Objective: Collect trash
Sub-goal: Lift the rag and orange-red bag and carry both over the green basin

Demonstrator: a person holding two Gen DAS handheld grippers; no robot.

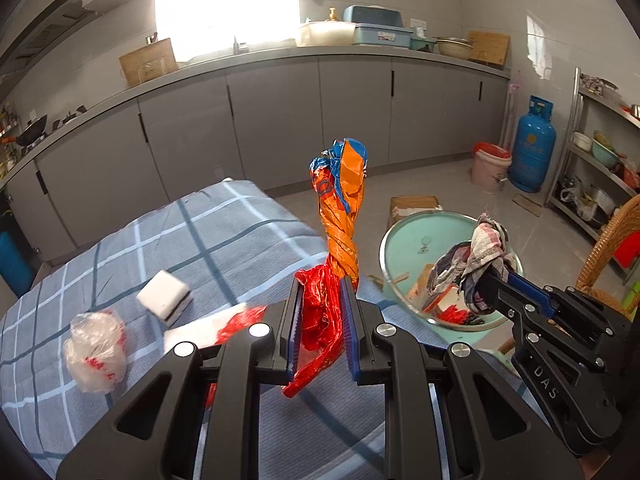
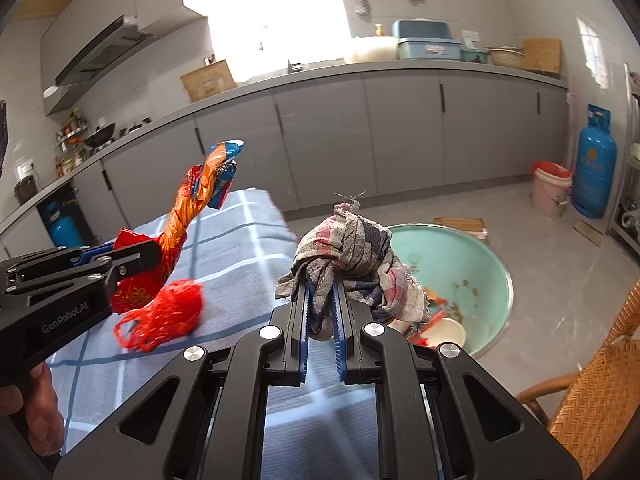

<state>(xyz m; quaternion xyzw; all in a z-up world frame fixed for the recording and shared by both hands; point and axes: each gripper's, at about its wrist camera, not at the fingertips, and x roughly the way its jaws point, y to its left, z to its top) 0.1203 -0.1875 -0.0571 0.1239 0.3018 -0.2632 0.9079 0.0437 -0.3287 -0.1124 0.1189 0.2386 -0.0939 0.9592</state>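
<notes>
left hand-held gripper [image 1: 320, 320] clamped on wrapper [image 1: 340, 216]; right hand-held gripper [image 2: 322, 312] clamped on rag [image 2: 352, 256]. carry both over basin [image 2: 472, 264] at right, then release.

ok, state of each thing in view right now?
left gripper: shut on wrapper
wrapper: twisted, held upright
right gripper: shut on rag
rag: bunched, held near the basin
basin: on floor, trash inside
clear bag: crumpled, on the cloth
sponge: on the cloth
</notes>
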